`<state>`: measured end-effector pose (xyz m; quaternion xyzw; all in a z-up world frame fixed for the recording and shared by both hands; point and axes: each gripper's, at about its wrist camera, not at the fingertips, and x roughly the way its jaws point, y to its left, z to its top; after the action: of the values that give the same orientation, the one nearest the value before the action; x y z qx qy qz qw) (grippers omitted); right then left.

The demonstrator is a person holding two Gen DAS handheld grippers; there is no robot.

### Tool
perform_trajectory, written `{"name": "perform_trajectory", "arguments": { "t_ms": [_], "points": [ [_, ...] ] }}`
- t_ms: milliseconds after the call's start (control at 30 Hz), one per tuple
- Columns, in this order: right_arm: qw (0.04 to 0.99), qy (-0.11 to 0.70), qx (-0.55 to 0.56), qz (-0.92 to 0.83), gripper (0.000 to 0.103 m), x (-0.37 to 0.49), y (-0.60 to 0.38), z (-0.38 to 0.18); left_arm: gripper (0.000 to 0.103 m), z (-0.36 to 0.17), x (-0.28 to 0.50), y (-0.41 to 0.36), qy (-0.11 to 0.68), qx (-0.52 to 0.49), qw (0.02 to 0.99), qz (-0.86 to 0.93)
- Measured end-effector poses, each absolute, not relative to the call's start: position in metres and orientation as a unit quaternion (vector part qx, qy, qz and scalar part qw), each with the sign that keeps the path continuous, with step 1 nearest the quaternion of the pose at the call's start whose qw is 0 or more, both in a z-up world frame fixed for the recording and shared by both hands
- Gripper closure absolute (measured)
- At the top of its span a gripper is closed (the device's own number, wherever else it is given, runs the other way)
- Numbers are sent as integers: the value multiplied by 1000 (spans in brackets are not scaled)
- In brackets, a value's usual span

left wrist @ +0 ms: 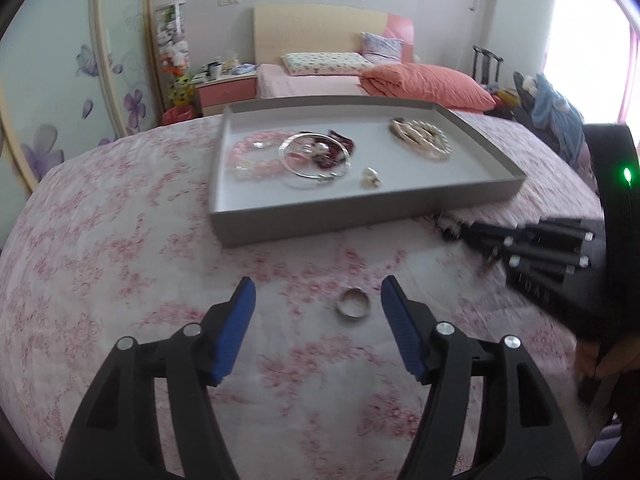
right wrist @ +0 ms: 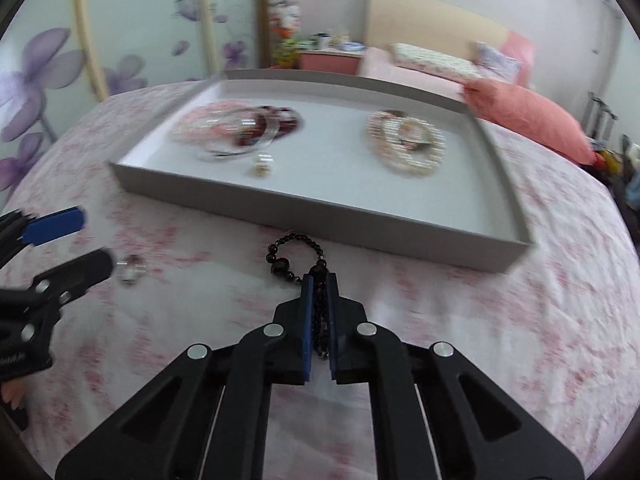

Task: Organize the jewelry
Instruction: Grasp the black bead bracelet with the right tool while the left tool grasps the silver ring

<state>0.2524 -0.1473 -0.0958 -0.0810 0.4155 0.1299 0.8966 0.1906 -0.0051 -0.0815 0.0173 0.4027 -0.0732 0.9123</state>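
Observation:
A grey tray (left wrist: 320, 216) (right wrist: 304, 210) on the pink floral tablecloth holds pink bead bracelets (left wrist: 256, 154), a silver bangle (left wrist: 316, 156), a dark red bracelet (left wrist: 340, 152), pearl bracelets (left wrist: 424, 140) (right wrist: 408, 144) and a small earring (left wrist: 370, 178). A silver ring (left wrist: 353, 303) (right wrist: 130, 269) lies on the cloth between the tips of my open left gripper (left wrist: 318, 300) (right wrist: 92, 240), nearer its right finger. My right gripper (right wrist: 319, 284) is shut on a black bead bracelet (right wrist: 292, 256), whose loop hangs out in front of the tips, near the tray's front wall.
The right gripper's black body (left wrist: 552, 256) shows at the right of the left wrist view. Behind the table stand a bed with an orange pillow (left wrist: 424, 84), a pink nightstand (left wrist: 226, 90) and a flowered wardrobe door (left wrist: 60, 92).

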Motion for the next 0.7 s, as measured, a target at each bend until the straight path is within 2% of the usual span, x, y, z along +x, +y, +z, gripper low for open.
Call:
{"name": "perform_trajectory", "arguments": {
  "t_ms": [267, 333, 500, 567, 633, 700],
  "points": [
    [905, 420, -35, 55, 96, 258, -192, -98, 38, -97, 195, -29, 425, 53, 901, -70],
    [905, 419, -42, 54, 96, 258, -194, -98, 47, -101, 200, -31, 436, 55, 896, -63],
    [905, 420, -37, 59, 96, 260, -198, -99, 53, -100, 203, -34, 436, 52, 897, -55],
    [905, 420, -33, 61, 96, 262, -199, -99, 61, -100, 203, -36, 435, 51, 897, -59],
    [905, 420, -31, 62, 96, 261, -192, -99, 81, -100, 202, -40, 434, 53, 897, -63],
    [905, 420, -31, 62, 96, 261, -190, -99, 81, -100, 201, -43, 432, 60, 898, -60]
  ]
}}
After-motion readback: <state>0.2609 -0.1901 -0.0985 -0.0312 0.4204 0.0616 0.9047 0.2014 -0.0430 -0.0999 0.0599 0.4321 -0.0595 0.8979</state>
